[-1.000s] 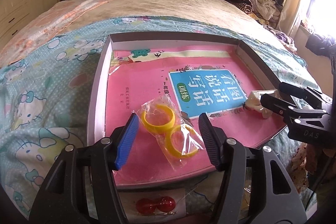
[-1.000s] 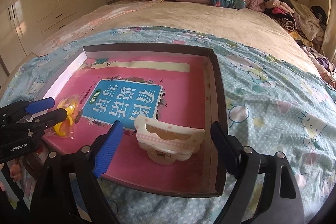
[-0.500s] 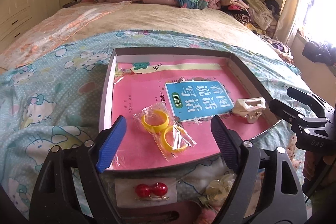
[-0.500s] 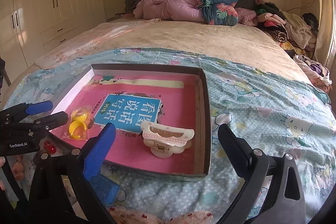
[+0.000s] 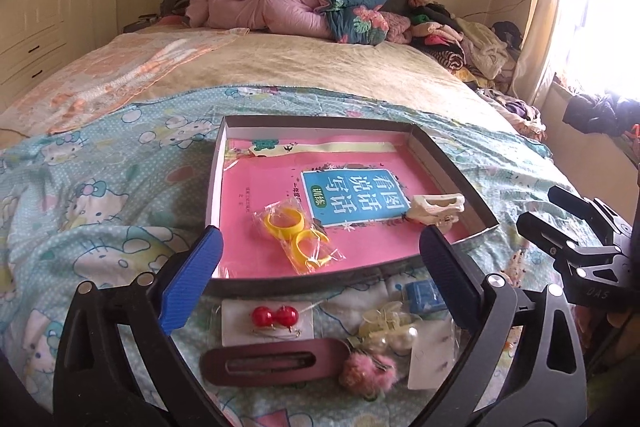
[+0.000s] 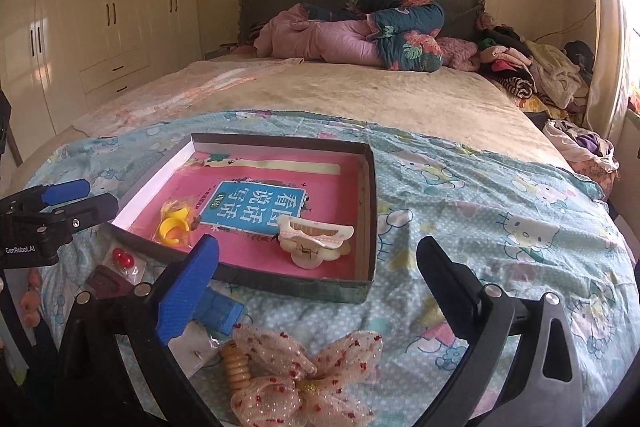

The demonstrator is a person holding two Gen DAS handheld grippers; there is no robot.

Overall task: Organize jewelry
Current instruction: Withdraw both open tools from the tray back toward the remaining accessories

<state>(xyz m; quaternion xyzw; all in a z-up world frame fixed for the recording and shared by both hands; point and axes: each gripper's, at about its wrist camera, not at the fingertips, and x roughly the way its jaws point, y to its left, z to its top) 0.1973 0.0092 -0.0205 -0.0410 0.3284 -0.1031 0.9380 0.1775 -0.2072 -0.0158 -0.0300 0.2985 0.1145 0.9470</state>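
Observation:
A shallow dark box (image 5: 215, 187) lined with a pink book lies on the bed. Inside it rest a clear bag of yellow rings (image 5: 298, 231) (image 6: 174, 225) and a cream claw clip (image 5: 436, 209) (image 6: 316, 237). My left gripper (image 5: 318, 239) hovers before the box's near edge, its jaws still opening and nothing between them. My right gripper (image 6: 316, 243) hangs wide open near the box's right corner, also empty. Under the left gripper lie red bead earrings (image 5: 274, 315), a maroon hair clip (image 5: 272, 361) and pearl earrings (image 5: 396, 337).
A blue square piece (image 6: 218, 309), a dotted gauze bow (image 6: 304, 375) and a wooden bead band (image 6: 236, 367) lie in front of the box. A pink pompom (image 5: 366, 373) sits beside the pearls. Folded quilts and a heap of clothes fill the bed's far end.
Both grippers have drawn back and up from the box and their jaws have widened. The ring bag and the claw clip stay lying in the box. Loose jewellery in front has come into view.

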